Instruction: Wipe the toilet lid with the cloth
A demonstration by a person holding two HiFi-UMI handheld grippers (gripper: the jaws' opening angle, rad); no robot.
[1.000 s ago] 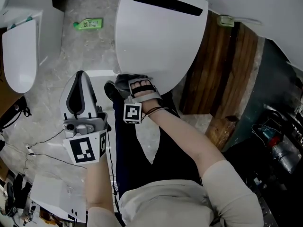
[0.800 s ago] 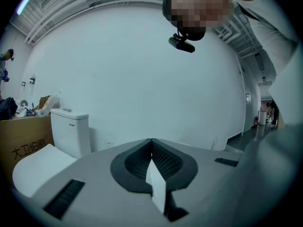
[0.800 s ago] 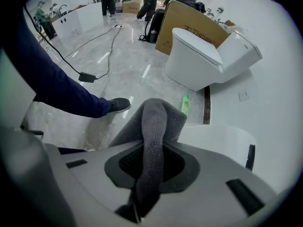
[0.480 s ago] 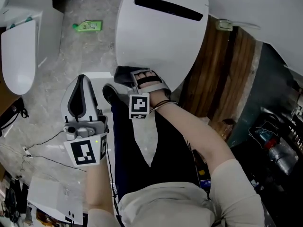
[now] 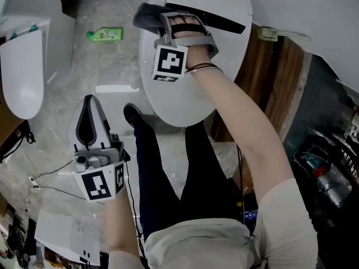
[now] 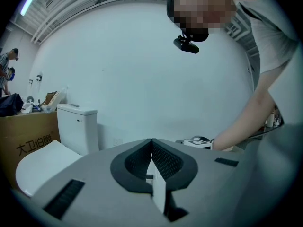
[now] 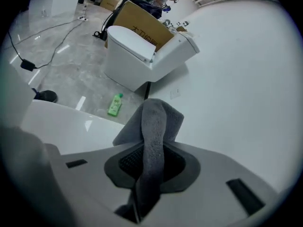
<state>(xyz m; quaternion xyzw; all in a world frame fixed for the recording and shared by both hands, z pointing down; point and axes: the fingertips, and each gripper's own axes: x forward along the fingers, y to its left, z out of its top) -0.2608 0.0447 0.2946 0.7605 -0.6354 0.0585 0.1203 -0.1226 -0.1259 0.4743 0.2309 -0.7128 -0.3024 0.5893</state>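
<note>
You stand on a grey marble floor (image 5: 95,66) that carries the toilet (image 5: 193,66). Left of the toilet a green bottle (image 5: 105,34) lies on its side, a second toilet (image 5: 22,66) stands farther left, and wooden boards (image 5: 269,94) lie to its right

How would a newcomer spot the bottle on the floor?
Find the big white toilet lid in the middle of the head view, then look left over the grey floor toward the second toilet. The bottle lies on its side between them, the only green thing on the floor.
</note>
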